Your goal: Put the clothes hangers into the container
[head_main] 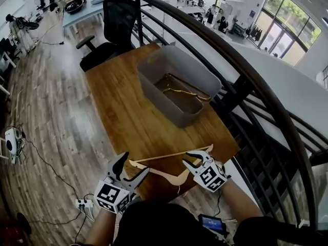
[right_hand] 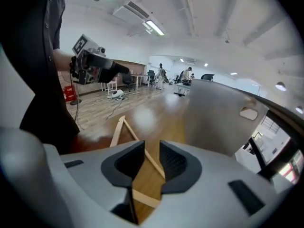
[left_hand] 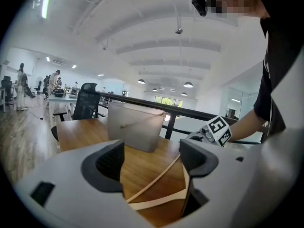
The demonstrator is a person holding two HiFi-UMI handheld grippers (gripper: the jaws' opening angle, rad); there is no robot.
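Note:
A light wooden hanger (head_main: 164, 157) lies flat on the wooden table (head_main: 128, 106), close to its near edge. My left gripper (head_main: 137, 162) hovers open at the hanger's left end, and the hanger (left_hand: 156, 179) shows low between its wide jaws. My right gripper (head_main: 186, 158) is down at the hanger's right part. Its jaws stand a narrow gap apart, and the hanger's thin bar (right_hand: 124, 129) runs through that gap without being pinched. A grey container (head_main: 174, 114) stands farther back on the table with other hangers (head_main: 179, 92) lying inside.
A dark metal railing (head_main: 230, 60) curves along the table's right side, with a drop beyond it. A black office chair (head_main: 115, 19) stands at the table's far end. Cables and a power strip (head_main: 82, 204) lie on the wooden floor to the left.

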